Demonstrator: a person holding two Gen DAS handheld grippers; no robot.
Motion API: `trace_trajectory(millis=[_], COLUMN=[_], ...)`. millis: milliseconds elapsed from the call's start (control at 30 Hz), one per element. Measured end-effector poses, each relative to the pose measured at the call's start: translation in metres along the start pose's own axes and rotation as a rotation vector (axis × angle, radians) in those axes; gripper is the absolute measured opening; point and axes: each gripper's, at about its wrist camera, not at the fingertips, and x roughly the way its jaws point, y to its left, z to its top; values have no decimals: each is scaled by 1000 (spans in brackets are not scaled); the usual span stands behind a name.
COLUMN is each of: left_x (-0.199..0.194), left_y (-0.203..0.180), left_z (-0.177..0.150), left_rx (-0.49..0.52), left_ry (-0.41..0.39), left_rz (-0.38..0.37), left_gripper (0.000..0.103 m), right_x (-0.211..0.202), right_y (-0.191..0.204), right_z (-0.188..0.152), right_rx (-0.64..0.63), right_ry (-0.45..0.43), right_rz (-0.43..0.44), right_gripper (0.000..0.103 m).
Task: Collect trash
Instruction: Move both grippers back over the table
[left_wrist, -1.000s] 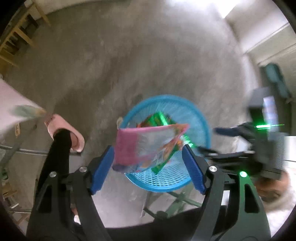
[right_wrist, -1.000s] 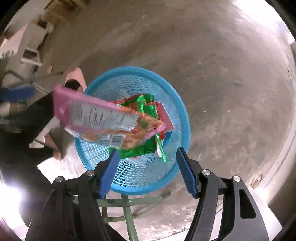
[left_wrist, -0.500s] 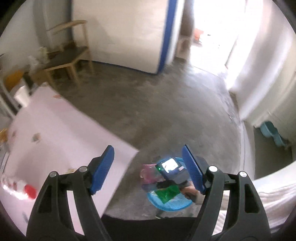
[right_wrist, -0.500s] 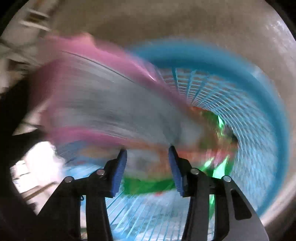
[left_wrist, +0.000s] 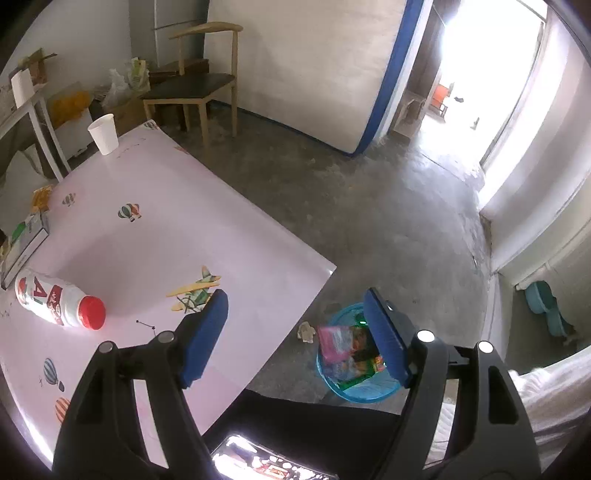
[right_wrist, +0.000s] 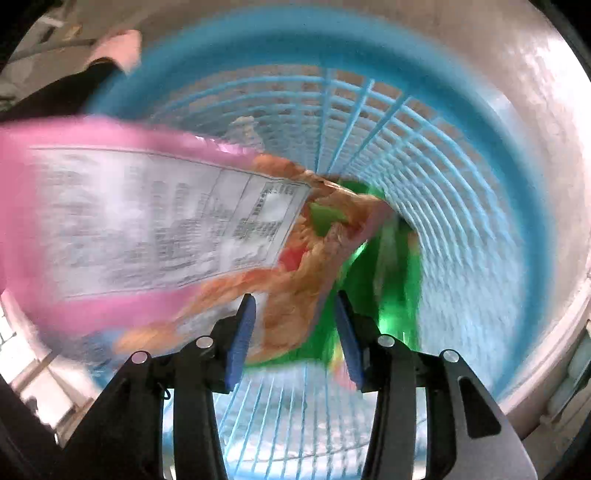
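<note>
**Right claw inside the blue basket**

Your right claw (right_wrist: 295, 332) pointed down into the blue mesh basket (right_wrist: 517, 206), its blue pads apart. A pink snack wrapper (right_wrist: 122, 221) with a white printed label lay blurred across the left, its orange end reaching between the pads; whether they pressed it could not be told. A green wrapper (right_wrist: 391, 295) lay beneath, deeper in the basket.

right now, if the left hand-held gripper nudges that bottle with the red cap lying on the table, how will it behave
The bottle lies on its side on the smooth pink table, so it would probably roll rather than slide. It looks like light plastic, so it is likely easy to shift.
</note>
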Motion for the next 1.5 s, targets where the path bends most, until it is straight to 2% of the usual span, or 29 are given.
trace_trajectory(millis=[100, 167, 233, 267, 333, 367, 400, 500, 633, 733, 833, 967, 1133, 1233, 1267, 1367, 1400, 1433, 1500], left_x=[-2, 0, 1, 2, 3, 3, 2, -3, -9, -10, -12, -19, -48, -76, -86, -105, -108, -106, -93], left_y=[1, -3, -2, -1, 6, 8, 12, 20, 27, 28, 27, 26, 40, 66, 81, 129, 147, 173, 211], left_z=[-5, -7, -11, -12, -16, -17, -19, -24, -27, -27, -26, -25, -23, -23, -25, -36, -41, -51, -67], left_rx=[1, 6, 2, -4, -32, -41, -57, -82, -94, -93, -89, -81, -139, -194, -224, -359, -419, -511, -649], left_ry=[-9, -10, -7, -5, 1, 3, 5, 7, 1, -6, -12, -30, -90, -153, -173, -195, -194, -185, -165], left_rz=[-21, -26, -28, -30, -29, -28, -18, 17, 43, 47, 45, 41, -19, 14, 41, 102, 108, 98, 29], left_gripper=[71, 71, 71, 71, 71, 71, 71, 71, 71, 71, 71, 71, 71, 80, 83, 83, 83, 83, 84], right_x=[-50, -58, -42, -22, 5, 23, 43, 79, 89, 82, 57, 14, -46, -82, -94, -147, -159, -176, -196], right_y=[-1, 5, 16, 24, 28, 36, 41, 41, 48, 35, 24, 26, 22, 20, 15, 4, -2, -3, -2], right_z=[-5, 4, 18, 28, 36, 34, 34, 27, 19, 19, 12, -2, -32, -49, -54, -60, -41, -40, -28], right_rx=[27, 24, -8, -24, -11, 6, 18, 39, -4, 40, 71, 15, -4, -10, -9, 7, 11, 17, 24], right_ry=[-152, -195, -165, -118, -54, -26, 4, 8, -19, -5, -51, -146, -238, -284, -301, -381, -399, -431, -475], right_rz=[50, 68, 69, 80, 154, 156, 136, 121, -63, -49, -60, -96, -63, -35, -29, 9, 18, 42, 81], right_gripper=[49, 50, 50, 50, 50, 50, 50, 50, 41, 41, 44, 52, 59, 60, 60, 60, 61, 62, 63])
